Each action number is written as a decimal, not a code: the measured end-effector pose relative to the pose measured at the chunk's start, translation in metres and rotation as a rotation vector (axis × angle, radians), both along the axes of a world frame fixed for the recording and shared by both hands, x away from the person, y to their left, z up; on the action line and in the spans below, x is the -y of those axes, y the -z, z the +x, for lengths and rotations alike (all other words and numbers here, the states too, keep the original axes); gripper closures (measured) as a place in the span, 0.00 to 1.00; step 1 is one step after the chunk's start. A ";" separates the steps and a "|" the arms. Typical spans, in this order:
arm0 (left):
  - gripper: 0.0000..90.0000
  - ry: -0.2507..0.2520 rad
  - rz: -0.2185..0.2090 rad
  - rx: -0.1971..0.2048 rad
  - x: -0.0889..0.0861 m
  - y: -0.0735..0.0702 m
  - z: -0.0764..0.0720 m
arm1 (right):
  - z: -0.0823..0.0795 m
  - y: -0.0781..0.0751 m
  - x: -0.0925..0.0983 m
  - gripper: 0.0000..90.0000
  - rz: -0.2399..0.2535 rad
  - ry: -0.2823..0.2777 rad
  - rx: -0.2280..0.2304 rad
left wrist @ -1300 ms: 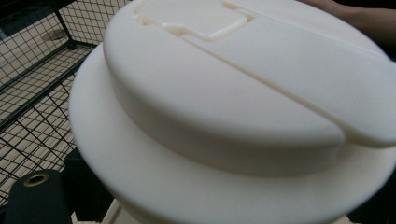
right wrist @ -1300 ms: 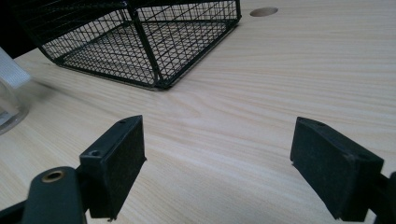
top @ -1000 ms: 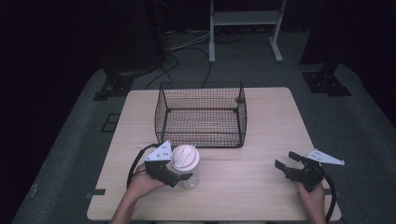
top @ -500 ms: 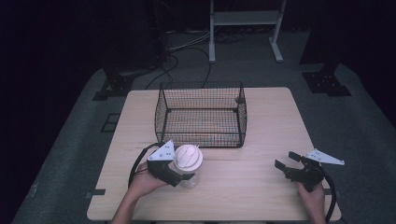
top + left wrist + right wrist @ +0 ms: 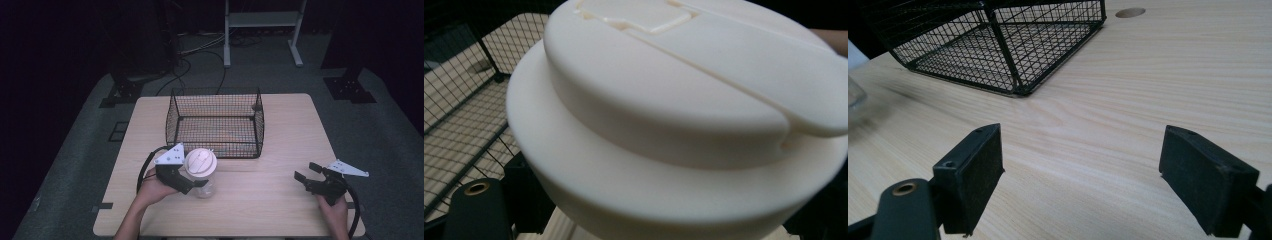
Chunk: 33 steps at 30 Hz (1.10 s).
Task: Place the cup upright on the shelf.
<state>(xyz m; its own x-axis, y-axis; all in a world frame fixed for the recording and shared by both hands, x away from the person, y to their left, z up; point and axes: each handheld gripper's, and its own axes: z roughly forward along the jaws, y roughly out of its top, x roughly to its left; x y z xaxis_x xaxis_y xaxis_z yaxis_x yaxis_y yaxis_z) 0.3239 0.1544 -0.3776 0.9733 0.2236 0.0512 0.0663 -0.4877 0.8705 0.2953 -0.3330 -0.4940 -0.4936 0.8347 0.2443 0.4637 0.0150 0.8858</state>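
A clear jar with a cream lid (image 5: 201, 163) is held just in front of the black wire basket (image 5: 215, 120), and my left gripper (image 5: 196, 181) is shut on its body from the left side. In the left gripper view the lid (image 5: 674, 115) looms large and tilted, with the basket (image 5: 464, 100) behind it at left. My right gripper (image 5: 306, 176) rests low near the table's front right, open, with nothing between its pads (image 5: 979, 175). The basket (image 5: 998, 45) lies ahead of it to the left.
The wooden table (image 5: 280, 200) has bare surface between the two hands and to the right of the basket. A round hole (image 5: 1129, 12) sits in the tabletop beyond the basket. Cables trail from both grippers over the front edge.
My left gripper has lifted the jar a little and it now sits closer to the basket's front wall. The right gripper has not moved.
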 end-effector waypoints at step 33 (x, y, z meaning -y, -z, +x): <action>0.17 0.035 -0.014 -0.009 0.036 -0.117 0.118 | 0.001 0.000 0.000 0.18 -0.003 -0.009 0.005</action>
<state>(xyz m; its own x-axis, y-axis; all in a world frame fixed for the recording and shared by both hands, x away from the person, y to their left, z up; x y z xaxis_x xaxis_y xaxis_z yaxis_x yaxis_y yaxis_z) 0.4424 0.1183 -0.2608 0.9810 0.1900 0.0396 0.0571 -0.4779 0.8766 0.2961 -0.3332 -0.4942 -0.5026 0.8308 0.2392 0.4592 0.0222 0.8880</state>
